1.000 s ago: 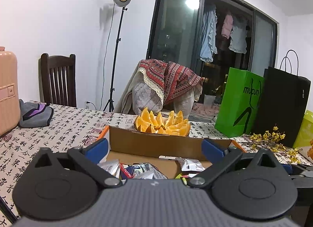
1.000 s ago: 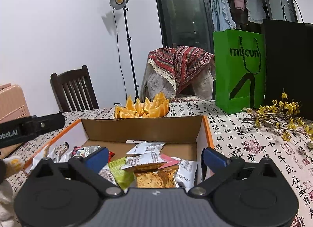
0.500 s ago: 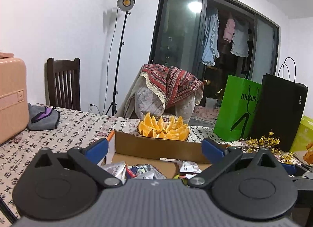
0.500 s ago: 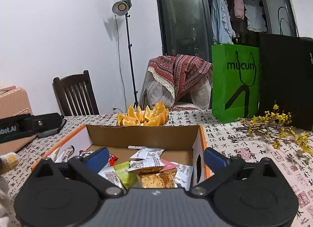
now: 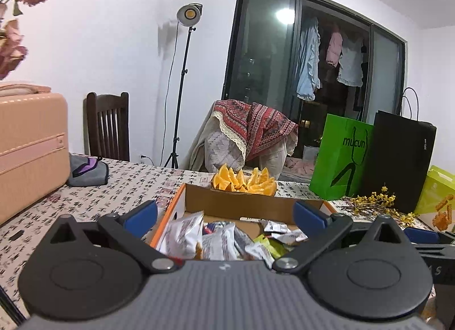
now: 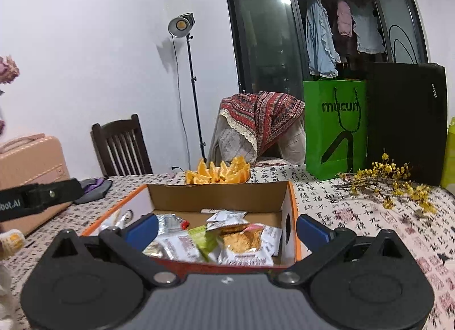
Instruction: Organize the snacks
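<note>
1. Right wrist view: snack packets (image 6: 227,240) lie heaped inside the cardboard box (image 6: 219,197).
2. Right gripper (image 6: 227,229) and left gripper (image 5: 226,215) hover, jaws spread, empty.
3. Likely next: descend onto one packet.

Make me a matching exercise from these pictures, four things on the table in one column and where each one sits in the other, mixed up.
Things:
1. snack packets
2. orange wedges
3. yellow flower sprig
4. pink suitcase

Places:
A. at the table's far left
B. just behind the cardboard box
C. in front of the black bag
D. inside the cardboard box

Pairs: 1-D, 2-B, 3-C, 4-A
</note>
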Demonstrator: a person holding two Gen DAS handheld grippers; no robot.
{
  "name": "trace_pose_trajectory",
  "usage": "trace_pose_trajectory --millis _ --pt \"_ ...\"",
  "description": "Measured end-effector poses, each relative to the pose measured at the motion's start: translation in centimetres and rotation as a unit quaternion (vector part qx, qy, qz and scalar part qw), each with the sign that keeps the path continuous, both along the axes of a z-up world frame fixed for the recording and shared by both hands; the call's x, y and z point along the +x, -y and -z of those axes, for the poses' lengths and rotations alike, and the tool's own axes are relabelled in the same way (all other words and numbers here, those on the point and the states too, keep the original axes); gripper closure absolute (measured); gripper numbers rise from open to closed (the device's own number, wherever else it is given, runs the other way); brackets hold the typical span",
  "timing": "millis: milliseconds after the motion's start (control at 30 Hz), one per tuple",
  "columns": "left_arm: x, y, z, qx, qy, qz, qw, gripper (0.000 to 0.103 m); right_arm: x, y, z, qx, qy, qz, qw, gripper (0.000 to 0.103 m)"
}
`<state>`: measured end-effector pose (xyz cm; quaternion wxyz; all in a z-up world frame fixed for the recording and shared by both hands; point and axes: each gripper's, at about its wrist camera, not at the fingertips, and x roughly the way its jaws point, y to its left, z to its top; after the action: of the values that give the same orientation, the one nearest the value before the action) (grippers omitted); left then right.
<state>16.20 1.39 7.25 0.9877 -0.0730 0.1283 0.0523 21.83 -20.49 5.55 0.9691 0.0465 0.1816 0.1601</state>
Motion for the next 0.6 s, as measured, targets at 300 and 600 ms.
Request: trace_pose_trajectory --millis 300,600 --pt "-5.6 -0.4 0.4 0.001 0.006 -0.002 1.0000 0.000 -5.7 0.7 0.3 -0.013 0.006 -0.004 1.000 0.000" --pt "-10.0 -0.8 0.4 -0.003 0.005 0.006 1.0000 0.000 -10.4 1.0 0.0 -0.024 0.013 -0.013 1.000 0.000"
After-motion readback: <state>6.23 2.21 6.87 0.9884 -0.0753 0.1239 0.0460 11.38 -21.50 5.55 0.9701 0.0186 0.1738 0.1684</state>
